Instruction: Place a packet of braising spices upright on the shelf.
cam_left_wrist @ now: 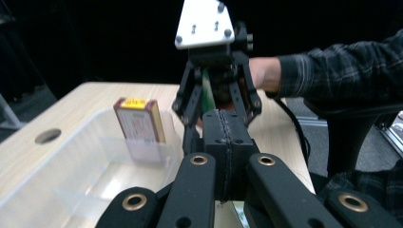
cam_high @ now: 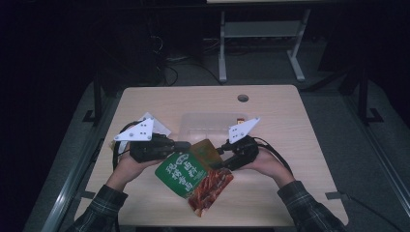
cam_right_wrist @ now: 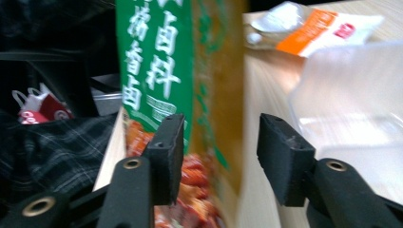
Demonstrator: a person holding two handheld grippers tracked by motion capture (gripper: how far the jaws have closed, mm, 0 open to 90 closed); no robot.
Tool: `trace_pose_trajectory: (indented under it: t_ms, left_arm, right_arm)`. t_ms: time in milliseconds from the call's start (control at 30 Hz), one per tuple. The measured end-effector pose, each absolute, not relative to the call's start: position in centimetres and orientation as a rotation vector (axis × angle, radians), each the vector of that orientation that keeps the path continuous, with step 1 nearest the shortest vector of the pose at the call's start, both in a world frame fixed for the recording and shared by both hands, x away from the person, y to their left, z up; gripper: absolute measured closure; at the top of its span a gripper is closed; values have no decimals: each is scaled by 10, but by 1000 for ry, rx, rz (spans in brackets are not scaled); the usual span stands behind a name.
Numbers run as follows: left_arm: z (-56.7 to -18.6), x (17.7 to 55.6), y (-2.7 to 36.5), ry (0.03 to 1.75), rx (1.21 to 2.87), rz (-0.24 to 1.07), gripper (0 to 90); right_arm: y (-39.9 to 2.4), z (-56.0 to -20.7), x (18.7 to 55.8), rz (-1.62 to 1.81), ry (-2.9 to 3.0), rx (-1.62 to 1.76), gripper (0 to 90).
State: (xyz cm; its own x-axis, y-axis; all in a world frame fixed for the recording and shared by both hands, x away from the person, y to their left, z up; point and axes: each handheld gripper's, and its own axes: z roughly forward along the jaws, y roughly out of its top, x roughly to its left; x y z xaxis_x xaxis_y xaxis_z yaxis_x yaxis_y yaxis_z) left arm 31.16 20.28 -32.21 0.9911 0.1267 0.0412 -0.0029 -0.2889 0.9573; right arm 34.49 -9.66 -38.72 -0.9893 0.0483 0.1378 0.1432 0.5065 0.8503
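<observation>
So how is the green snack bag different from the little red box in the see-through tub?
The green snack bag is soft, flat and big; the little red box is stiff, boxy and much smaller. The bag hangs above the table between the left claw and right claw; the box stands upright inside the clear tub, untouched. The bag is green with red food pictured; the box is red with a yellow top. Both are printed packets.

- Snack packet [cam_high: 193,176] lies between left tool [cam_high: 186,145] and right tool [cam_high: 220,150], above the bench [cam_high: 290,145].
- Clear container [cam_high: 212,123] sits behind them.
- Small box [cam_left_wrist: 138,121] stands inside it.
</observation>
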Motion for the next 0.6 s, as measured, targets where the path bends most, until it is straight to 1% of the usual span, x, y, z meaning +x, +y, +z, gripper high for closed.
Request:
trace_pose_trajectory:
  t_ms: [67,133,200,233,267,400,600]
  left_arm:
    - [-320,312,203,89,1845,125,900]
    - [-317,313,205,88,1812,124,900]
    - [-314,312,208,93,1807,138,900]
    - [-314,312,209,94,1809,140,900]
    - [-316,313,210,97,1802,127,900]
    - [-328,318,212,141,1817,116,900]
    - [-336,315,223,215,1875,137,898]
  right_arm:
    - [-91,-387,346,-1493,-2622,-136,573]
    - [-86,-388,346,-1478,-2627,-116,640]
    - [-83,-391,347,-1469,-2627,-103,761]
    - [-82,-391,347,-1457,-2642,-103,866]
    - [-81,-392,347,-1459,-2640,-93,899]
    - [-77,-399,348,-1406,-2652,-90,900]
    - [-84,-396,344,-1454,-2633,-116,900]
